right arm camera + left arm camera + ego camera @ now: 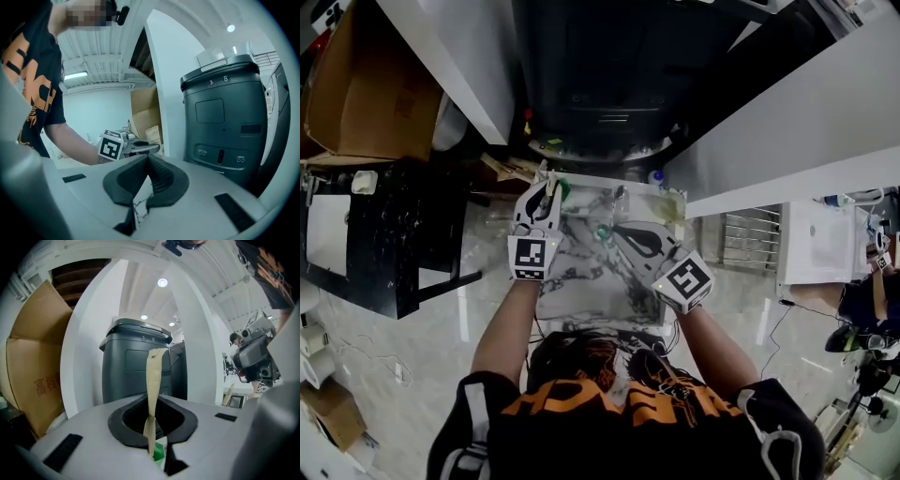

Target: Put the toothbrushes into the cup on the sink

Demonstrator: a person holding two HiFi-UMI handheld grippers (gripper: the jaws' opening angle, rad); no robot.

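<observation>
Both forearms reach forward from the person's black, orange-printed shirt [609, 403] over the marbled tabletop [581, 286] of the sink, elbows bent and wrists roughly straight. The left gripper [546, 190] is at the far left corner of that surface. It points away from the body and close to level, with its marker cube [532, 258] facing up toward the head camera. Its fingers are clenched on a toothbrush in a beige paper wrapper [153, 376]. The wrapper stands upright out of the closed black pads, pinched thin where they grip it, and a bit of green shows just below the grip. In the head view the toothbrush [551, 187] is a pale strip at the tips of that gripper. The right gripper [623, 234] lies over the right half of the tabletop, angled inward toward the left one and tipped slightly down, with its marker cube [684, 279] near the wrist. In the right gripper view its fingers [161, 180] are pressed together with nothing between them, and only a sliver of the marbled surface shows through the gap below. A small round green thing [602, 232] sits on the tabletop between the two grippers, just beyond the right one's tips. I cannot tell whether it is the cup. A dark grey bin-like unit [136, 366] stands behind the sink, and a cardboard box [33, 376] stands to its left.
</observation>
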